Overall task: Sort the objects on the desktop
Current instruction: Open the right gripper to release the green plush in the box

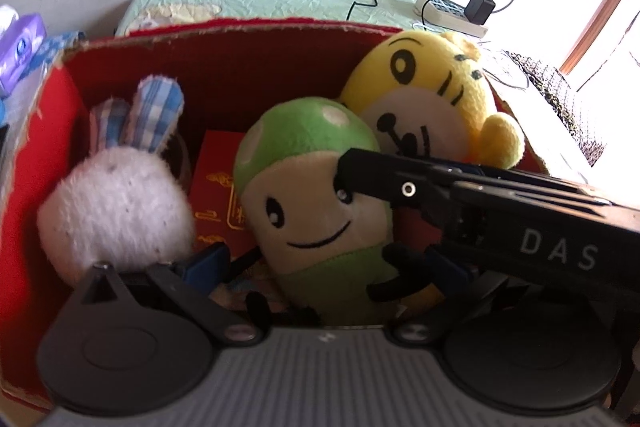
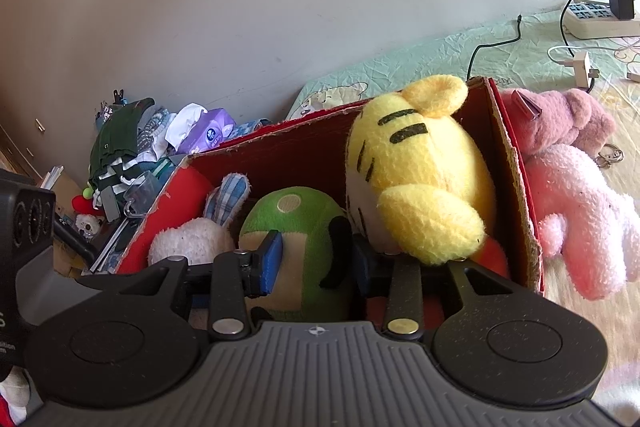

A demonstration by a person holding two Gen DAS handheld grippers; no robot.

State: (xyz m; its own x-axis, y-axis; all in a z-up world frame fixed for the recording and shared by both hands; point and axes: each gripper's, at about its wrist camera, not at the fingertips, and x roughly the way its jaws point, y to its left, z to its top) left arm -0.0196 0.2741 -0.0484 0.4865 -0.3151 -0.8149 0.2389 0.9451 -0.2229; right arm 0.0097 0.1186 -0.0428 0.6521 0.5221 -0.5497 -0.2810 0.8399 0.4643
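In the red box [image 2: 516, 163], green plush [image 2: 304, 227] sits between right gripper [image 2: 316, 259] fingers.

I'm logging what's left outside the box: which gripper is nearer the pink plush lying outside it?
Right. The right gripper is inside the red box, whose side wall the pink plush lies against. The left gripper is farther left inside the box.

A green mushroom-capped plush doll [image 1: 320, 203] with a smiling cream face is stood upright in the red cardboard box [image 1: 248, 67]. A yellow striped tiger plush [image 1: 432, 95] is leaned behind it, and a white fluffy rabbit plush [image 1: 116, 203] with blue plaid ears is set beside it. A pink plush toy [image 2: 576, 195] is laid outside the box.
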